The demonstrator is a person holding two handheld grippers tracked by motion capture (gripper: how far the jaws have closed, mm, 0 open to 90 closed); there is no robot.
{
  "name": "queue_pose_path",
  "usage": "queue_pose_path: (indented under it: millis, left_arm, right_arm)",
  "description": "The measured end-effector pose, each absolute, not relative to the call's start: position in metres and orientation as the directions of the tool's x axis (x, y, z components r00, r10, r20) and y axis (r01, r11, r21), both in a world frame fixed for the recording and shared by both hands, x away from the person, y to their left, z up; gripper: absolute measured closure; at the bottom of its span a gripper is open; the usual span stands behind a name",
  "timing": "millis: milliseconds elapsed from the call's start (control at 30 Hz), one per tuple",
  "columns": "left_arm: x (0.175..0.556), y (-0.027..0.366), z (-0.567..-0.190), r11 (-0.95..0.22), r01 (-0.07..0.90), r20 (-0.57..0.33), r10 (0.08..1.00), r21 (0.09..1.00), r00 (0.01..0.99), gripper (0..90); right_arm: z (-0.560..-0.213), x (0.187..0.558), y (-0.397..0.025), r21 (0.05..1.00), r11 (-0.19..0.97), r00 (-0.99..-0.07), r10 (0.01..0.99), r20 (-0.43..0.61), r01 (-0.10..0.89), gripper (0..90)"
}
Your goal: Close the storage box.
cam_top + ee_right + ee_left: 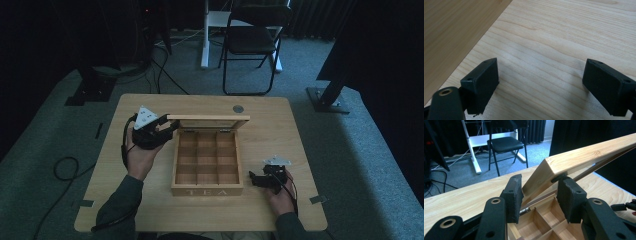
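Tea box (207,170) near worktop (280,135) centre, compartments empty, lid (209,118) raised, roughly halfway up on its rear hinges. Left tool (159,131) astride the lid's end corner, pads (512,195) spread on either side, not clenched. Right tool (262,179) released, resting near the front right edge beside the box. Likely risk: lid slipping off the loose pads and slamming shut, or a hard push tipping the box backward.
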State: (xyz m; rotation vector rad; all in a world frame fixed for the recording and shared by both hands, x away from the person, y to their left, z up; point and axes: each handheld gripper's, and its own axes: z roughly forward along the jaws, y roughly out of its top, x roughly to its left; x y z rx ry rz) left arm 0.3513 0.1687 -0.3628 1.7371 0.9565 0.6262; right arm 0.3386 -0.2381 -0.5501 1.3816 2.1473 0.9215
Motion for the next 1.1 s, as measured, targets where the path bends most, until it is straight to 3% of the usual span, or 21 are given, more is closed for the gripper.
queue_pose_path:
  millis: [1100]
  left_arm:
    - [0.332,0.172,-0.377,-0.147,0.341,-0.075,0.826,0.928,0.559,53.4]
  right_arm:
    - [-0.550,0.338,-0.238,0.722,0.283,-0.414,0.910,0.006,0.631,13.0]
